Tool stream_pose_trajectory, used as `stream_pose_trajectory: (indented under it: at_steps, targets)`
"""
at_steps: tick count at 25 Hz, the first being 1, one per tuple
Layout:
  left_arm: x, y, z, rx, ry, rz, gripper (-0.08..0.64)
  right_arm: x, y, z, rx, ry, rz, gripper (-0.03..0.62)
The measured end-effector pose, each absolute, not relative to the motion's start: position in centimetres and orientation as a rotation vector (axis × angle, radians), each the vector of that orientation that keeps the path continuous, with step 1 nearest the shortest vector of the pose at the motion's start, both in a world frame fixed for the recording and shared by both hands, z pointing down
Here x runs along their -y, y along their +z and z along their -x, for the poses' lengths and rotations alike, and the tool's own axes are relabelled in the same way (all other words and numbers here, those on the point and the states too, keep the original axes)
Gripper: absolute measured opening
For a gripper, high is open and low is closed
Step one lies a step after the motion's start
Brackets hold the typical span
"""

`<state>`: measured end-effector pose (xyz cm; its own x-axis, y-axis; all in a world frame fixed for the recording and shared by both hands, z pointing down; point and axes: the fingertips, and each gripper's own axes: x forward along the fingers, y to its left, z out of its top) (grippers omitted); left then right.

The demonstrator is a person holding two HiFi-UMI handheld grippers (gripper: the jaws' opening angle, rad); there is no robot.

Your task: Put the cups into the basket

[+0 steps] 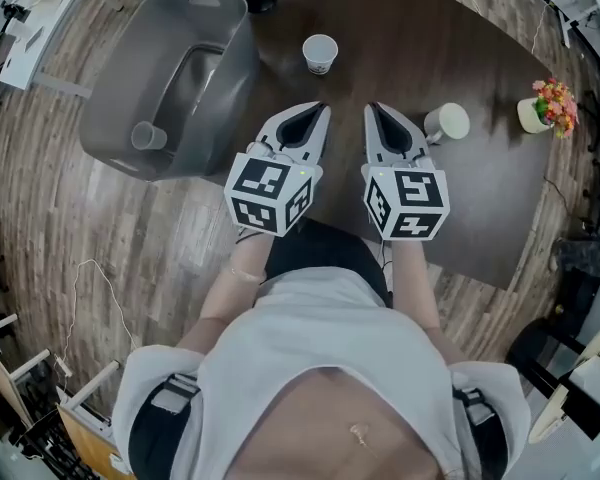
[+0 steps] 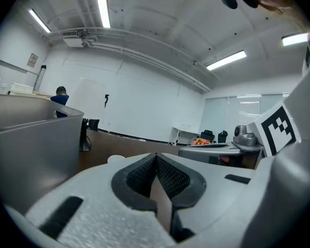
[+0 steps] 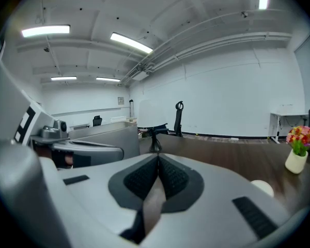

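Left claw [image 1: 321, 108] and right claw [image 1: 371, 108] both pressed together, nothing pinched, side by side above the dark surface [image 1: 400, 28]. One white cup [image 1: 320, 53] upright ahead of them; second cup [image 1: 446, 122] just beside right claw. Third cup [image 1: 146, 135] already inside grey basket [image 1: 115, 88], far left.

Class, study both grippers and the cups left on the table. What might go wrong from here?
1. The left gripper and right gripper are both shut; reaching without opening may knock a cup away.
2. The white cup beside the right gripper seems to lie on its side, so a nudge may roll it toward the flower pot.
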<state>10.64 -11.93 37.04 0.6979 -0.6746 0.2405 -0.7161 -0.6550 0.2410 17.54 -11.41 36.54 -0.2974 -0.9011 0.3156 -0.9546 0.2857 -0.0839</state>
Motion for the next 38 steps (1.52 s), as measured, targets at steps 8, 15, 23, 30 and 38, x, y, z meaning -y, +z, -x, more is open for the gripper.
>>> stream_pose_trajectory:
  at_steps: [8, 15, 23, 30, 38]
  targets:
    - [15.1, 38.9, -7.8, 1.138, 0.232, -2.517, 0.009, 16.0, 37.8, -15.0, 2.373, 0.398, -1.645, 0.019]
    - [17.3, 40.8, -7.8, 1.117, 0.280, -2.458, 0.009, 19.4, 39.7, -14.3, 2.381, 0.493, -1.533, 0.312]
    - [19.4, 43.1, -8.2, 1.062, 0.298, -2.414, 0.009, 23.8, 43.0, -12.8, 2.325, 0.475, -1.382, 0.351]
    - [21.7, 46.1, -8.1, 1.070, 0.308, -2.339, 0.009, 26.2, 46.5, -12.9, 2.253, 0.484, -1.316, 0.357]
    - [22.8, 48.7, -8.1, 1.045, 0.310, -2.283, 0.009, 29.3, 49.8, -12.0, 2.215, 0.498, -1.261, 0.392]
